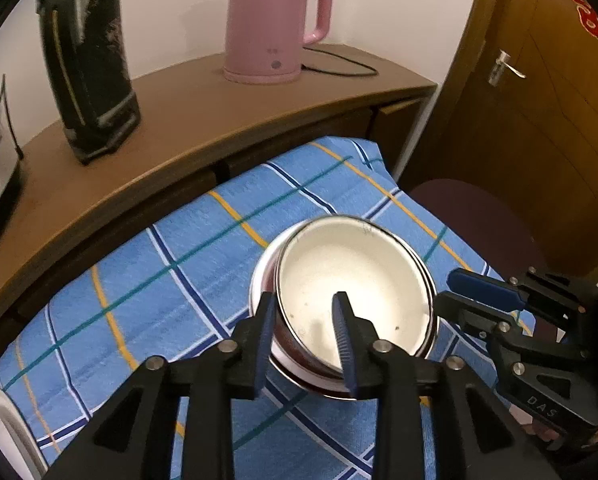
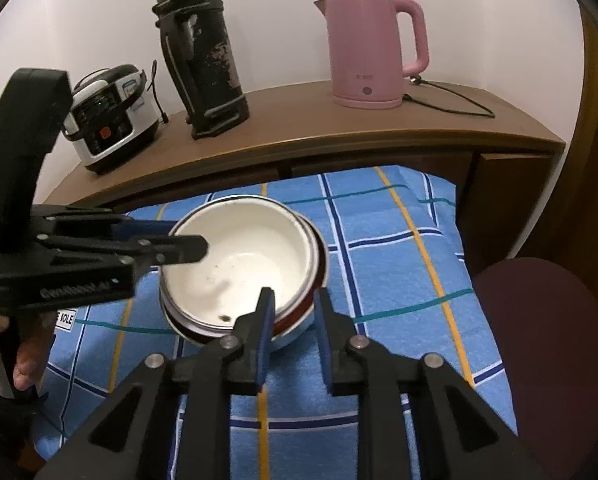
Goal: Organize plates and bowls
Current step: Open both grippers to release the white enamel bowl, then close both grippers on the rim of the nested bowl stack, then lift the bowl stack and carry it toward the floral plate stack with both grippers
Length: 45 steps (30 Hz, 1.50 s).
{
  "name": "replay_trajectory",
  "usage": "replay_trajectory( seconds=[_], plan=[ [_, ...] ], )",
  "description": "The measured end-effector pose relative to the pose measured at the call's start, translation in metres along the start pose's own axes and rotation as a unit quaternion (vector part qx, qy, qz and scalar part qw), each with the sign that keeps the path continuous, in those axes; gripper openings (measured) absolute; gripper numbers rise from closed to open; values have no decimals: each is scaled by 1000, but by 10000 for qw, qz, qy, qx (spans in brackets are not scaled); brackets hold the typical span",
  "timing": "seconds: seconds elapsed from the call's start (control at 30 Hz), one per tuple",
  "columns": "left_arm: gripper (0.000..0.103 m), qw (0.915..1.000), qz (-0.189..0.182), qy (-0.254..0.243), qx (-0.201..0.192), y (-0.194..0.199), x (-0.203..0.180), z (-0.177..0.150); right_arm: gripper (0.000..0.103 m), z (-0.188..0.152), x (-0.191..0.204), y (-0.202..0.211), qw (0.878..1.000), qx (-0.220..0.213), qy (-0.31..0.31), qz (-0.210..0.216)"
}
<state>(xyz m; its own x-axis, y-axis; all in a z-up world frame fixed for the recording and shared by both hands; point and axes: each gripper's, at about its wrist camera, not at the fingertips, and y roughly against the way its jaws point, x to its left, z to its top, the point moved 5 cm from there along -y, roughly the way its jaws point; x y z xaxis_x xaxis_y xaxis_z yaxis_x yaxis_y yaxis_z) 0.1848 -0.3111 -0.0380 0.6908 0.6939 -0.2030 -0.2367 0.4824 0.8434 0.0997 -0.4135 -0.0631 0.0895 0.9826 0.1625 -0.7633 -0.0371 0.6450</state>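
Note:
A stack of white enamel bowls [image 1: 351,280] with red outer walls stands on the blue checked cloth [image 1: 203,240]; it also shows in the right wrist view [image 2: 243,256]. My left gripper [image 1: 305,312] is open, its fingers straddling the near rim of the top bowl without pinching it. My right gripper [image 2: 293,308] is open astride the stack's rim on the other side, one finger inside and one outside. The right gripper shows in the left wrist view [image 1: 455,292], and the left gripper in the right wrist view [image 2: 179,240].
A brown counter [image 2: 339,128] behind the cloth carries a pink kettle [image 2: 371,48] with its cord, a black thermos [image 2: 203,48] and a rice cooker [image 2: 107,112]. A dark red stool [image 2: 547,344] stands at the right. A white dish edge [image 1: 3,432] lies lower left. A door [image 1: 539,80] is far right.

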Motion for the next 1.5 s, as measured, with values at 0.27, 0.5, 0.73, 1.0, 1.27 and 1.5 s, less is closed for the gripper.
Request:
replay_trajectory(
  seconds=[0.27,0.5,0.73,1.0,1.27,1.5],
  plan=[
    [78,9996,15,248,-131,1,13,2,41,7,-11,-3,9997,-98,-226,28],
    [78,9994,-145,273,134,-14,8,-5,41,7,-17,-17,9989,29,-454,119],
    [78,9982,-260,380,372,-27,5,-14,41,4,-19,-24,9976,75,-632,290],
    [70,9957,-489,498,614,-43,4,-22,39,-2,-13,-33,9960,195,-757,428],
    [49,9951,-276,645,696,-41,11,-26,26,4,-10,-32,9972,134,-717,175],
    [41,9946,-162,774,675,-33,19,-28,25,14,-8,-36,9971,172,-720,200]
  ],
)
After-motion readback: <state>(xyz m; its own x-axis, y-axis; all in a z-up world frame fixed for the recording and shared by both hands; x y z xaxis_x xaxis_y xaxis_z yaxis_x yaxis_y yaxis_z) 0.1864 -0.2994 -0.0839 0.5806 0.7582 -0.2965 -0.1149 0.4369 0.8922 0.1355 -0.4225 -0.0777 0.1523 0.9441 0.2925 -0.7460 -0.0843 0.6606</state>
